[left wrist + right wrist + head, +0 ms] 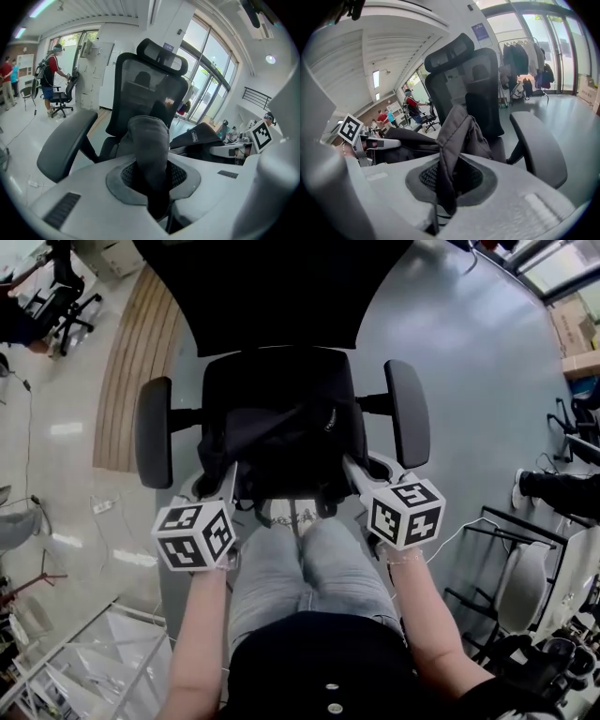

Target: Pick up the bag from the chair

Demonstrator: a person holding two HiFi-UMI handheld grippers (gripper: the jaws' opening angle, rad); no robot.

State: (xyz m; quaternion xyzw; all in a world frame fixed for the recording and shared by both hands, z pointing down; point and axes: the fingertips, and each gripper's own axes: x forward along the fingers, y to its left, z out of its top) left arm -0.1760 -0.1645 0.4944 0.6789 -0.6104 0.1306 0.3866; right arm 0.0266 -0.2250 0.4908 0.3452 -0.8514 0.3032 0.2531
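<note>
Looks like the lift step, judging by the grip. Left gripper (pixel 231 486) clamped on a thick grey-black fold of the bag (pixel 281 432). Right gripper (pixel 353 474) clamped likewise on a thinner, seamed flap. Fabric pinched between the jaws in both gripper views and drawn up into a peak, with no gap beside the cloth on either side.

Bag over the seat of the chair (pixel 272 296), between the left armrest (pixel 153 432) at its 9 o'clock and the right armrest (pixel 408 413) at its 3 o'clock. Grippers at roughly 7 and 5 o'clock of the bag, the person's knees (pixel 309 559) at 6 o'clock.

Calls next, as a judgement, for raising both hands together and evenly with the pinch kept firm. Then a draw toward 6 o'clock, clear of seat and armrests, without snagging. Weaker hold probably on the right, on the thin flap; worth watching for slip or for a tilt of the load to one side.

Hard to settle: contact or clearance between the bag's underside and the seat, black on black in the head view and blocked by the jaw bodies in both gripper views. Straps and zips barely readable; possibly a strap end dangling at 6 o'clock of the bag, unclear. Chair base out of sight beneath the seat. Pads themselves buried in fabric. Small figures far off in both gripper views, too small for detail.
</note>
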